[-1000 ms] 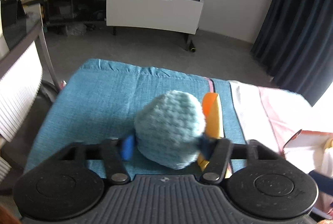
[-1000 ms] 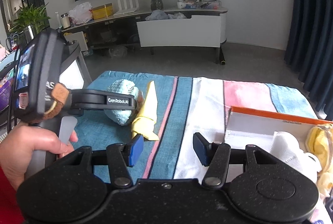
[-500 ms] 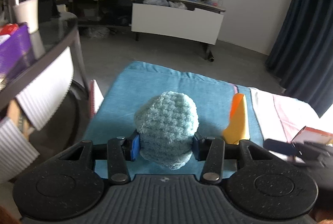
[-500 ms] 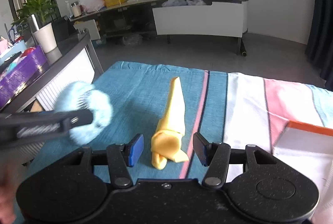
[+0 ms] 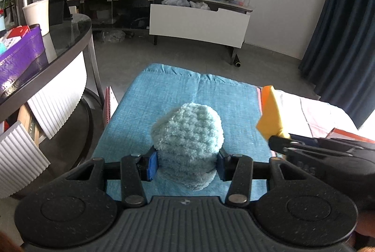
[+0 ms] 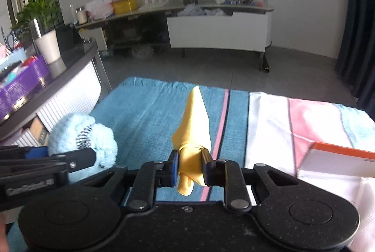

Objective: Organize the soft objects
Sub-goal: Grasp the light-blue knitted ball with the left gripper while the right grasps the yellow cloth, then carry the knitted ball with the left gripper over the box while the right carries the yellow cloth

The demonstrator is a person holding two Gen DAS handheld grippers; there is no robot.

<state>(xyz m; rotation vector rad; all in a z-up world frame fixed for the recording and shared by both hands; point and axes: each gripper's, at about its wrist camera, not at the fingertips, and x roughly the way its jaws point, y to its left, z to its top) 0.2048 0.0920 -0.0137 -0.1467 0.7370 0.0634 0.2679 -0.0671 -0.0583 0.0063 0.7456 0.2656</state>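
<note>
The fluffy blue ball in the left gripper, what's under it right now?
Under the fluffy blue ball, clamped in the left gripper, lies the blue part of the striped cloth. The patch directly beneath is hidden by the ball.

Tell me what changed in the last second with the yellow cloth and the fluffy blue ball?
The right gripper, open a second ago, moved over to the yellow cloth and shut its fingers on the knotted end. The left gripper kept hold of the fluffy blue ball and carried it leftward, away from the cloth. The striped blanket stayed put.
</note>
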